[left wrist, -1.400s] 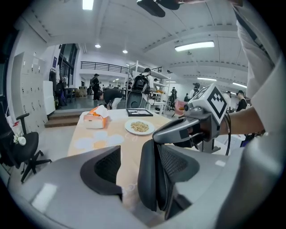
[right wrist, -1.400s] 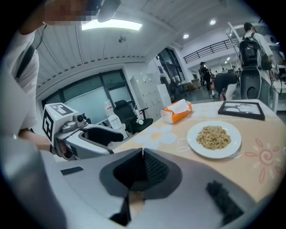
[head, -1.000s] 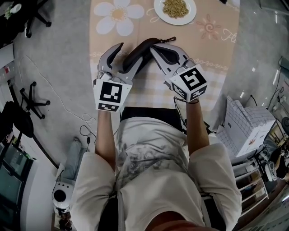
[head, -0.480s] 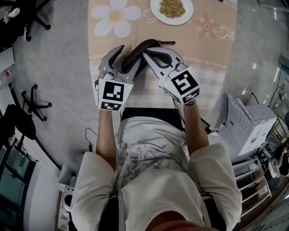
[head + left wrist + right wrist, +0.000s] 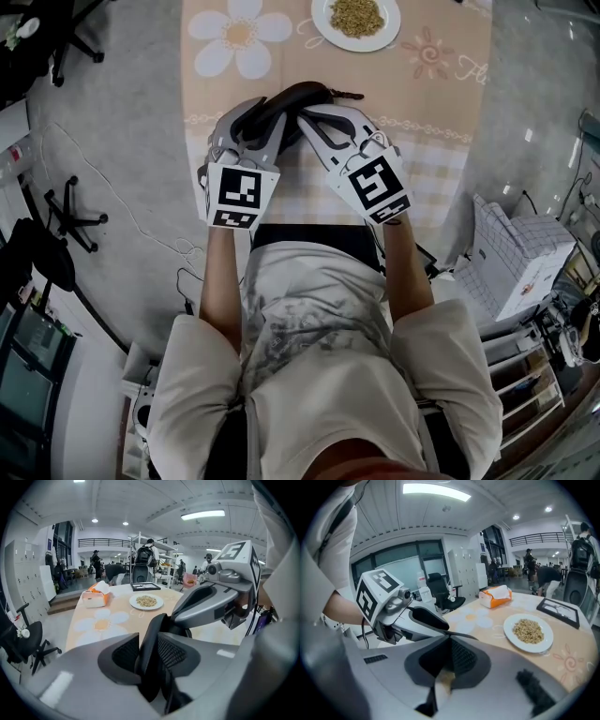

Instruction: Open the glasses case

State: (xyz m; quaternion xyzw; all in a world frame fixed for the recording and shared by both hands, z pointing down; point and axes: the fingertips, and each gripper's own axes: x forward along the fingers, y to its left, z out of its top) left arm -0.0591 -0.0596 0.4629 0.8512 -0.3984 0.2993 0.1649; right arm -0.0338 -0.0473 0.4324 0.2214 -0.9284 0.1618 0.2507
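Observation:
A dark, curved glasses case [image 5: 302, 93] lies on the flowered table [image 5: 441, 150] near its front edge. My left gripper [image 5: 263, 109] has the case's left end [image 5: 149, 660] between its mesh pads. Its jaws are closing and both pads touch the case. My right gripper [image 5: 306, 114] comes in from the right at the case's near side. Its jaws stand shut [image 5: 450, 643], with a thin dark strip of the case sticking out at their tips. The rest of the case is hidden behind the right jaws in the right gripper view.
A white plate of grains [image 5: 356, 19] sits further back on the table, also visible as the plate [image 5: 528, 632]. An orange tissue box [image 5: 96, 597] and a black frame [image 5: 560, 611] stand at the far end. An office chair base [image 5: 66, 202] is on the floor to the left.
The left jaws have narrowed from wide apart onto the case. The right gripper has rolled and shifted slightly left, and its jaws now meet at the case's near side.

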